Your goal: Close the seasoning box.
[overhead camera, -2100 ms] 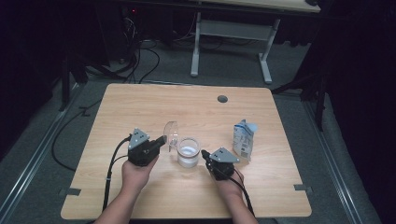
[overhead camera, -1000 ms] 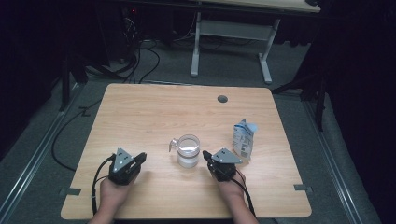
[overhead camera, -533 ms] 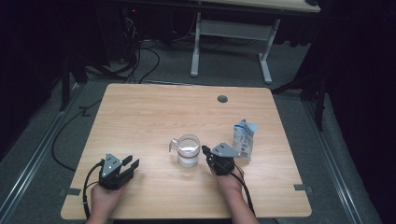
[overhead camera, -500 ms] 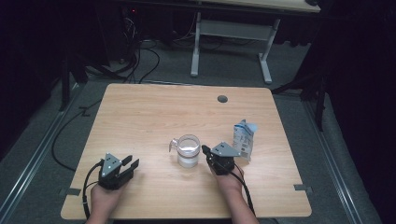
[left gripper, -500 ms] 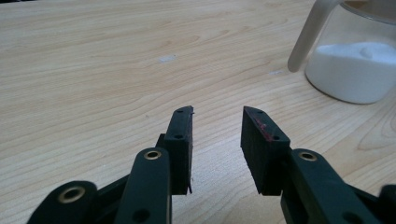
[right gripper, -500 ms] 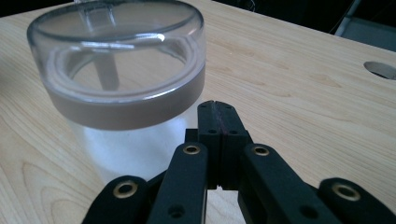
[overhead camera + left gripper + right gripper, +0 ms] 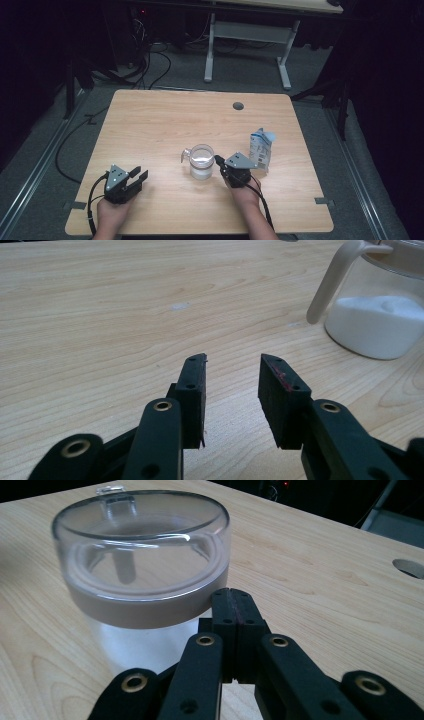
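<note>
Dim lab-like room, bare wooden table on grey carpet, loose cables, metal-legged desk beyond.

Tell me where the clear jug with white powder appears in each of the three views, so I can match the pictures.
High view: the clear jug stands near the table's front middle, just left of the right tongs.
Left gripper view: it is at the upper right corner, handle toward the left.
Right gripper view: it stands upper left, just beyond the shut tongs.
Shared landmark: the jug's pale handle.
</note>
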{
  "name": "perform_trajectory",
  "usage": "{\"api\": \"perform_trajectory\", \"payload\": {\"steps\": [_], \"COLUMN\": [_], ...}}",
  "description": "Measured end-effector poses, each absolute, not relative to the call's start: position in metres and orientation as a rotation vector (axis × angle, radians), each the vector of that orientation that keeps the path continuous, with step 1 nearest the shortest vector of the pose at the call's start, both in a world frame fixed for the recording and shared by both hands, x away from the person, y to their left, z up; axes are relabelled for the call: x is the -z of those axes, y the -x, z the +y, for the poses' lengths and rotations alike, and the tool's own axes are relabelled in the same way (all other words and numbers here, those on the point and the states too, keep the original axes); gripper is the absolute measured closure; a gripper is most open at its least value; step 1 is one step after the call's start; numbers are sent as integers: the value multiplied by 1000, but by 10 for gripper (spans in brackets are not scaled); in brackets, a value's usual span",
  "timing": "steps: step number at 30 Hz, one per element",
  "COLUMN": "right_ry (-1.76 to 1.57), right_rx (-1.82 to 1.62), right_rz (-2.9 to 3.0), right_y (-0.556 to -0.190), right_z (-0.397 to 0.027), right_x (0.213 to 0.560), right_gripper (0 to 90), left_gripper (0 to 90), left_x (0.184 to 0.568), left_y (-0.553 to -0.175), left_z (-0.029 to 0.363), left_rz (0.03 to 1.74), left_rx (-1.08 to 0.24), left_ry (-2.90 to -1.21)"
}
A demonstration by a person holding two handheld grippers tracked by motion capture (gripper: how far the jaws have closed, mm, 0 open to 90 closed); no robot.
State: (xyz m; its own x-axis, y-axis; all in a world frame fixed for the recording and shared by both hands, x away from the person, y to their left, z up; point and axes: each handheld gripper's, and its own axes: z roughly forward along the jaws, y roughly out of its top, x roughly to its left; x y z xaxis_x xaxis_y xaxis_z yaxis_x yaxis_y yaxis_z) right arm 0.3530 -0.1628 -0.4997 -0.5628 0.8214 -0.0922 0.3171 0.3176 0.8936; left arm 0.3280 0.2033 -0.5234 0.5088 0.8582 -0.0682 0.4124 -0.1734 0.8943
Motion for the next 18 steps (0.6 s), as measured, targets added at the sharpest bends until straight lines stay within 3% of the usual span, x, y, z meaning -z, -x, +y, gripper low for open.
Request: {"api": "perform_trajectory", "payload": {"steps": [13,18], "right_ry": [-897,-971], "right_rx": [-1227,-1224], "right_rz": [2098,2046], "right_y": [-324,-336], "right_z": [-148,-153], "right_x": [497,495], "right_gripper": [900,900], "left_gripper": [643,645], "left_x": [522,522], "left_y": [-327,-328], "left_z": [202,205], "left_rz": [1051,1063], "left_rx": [-571,-569], "left_ry": [-1783,-1781]}}
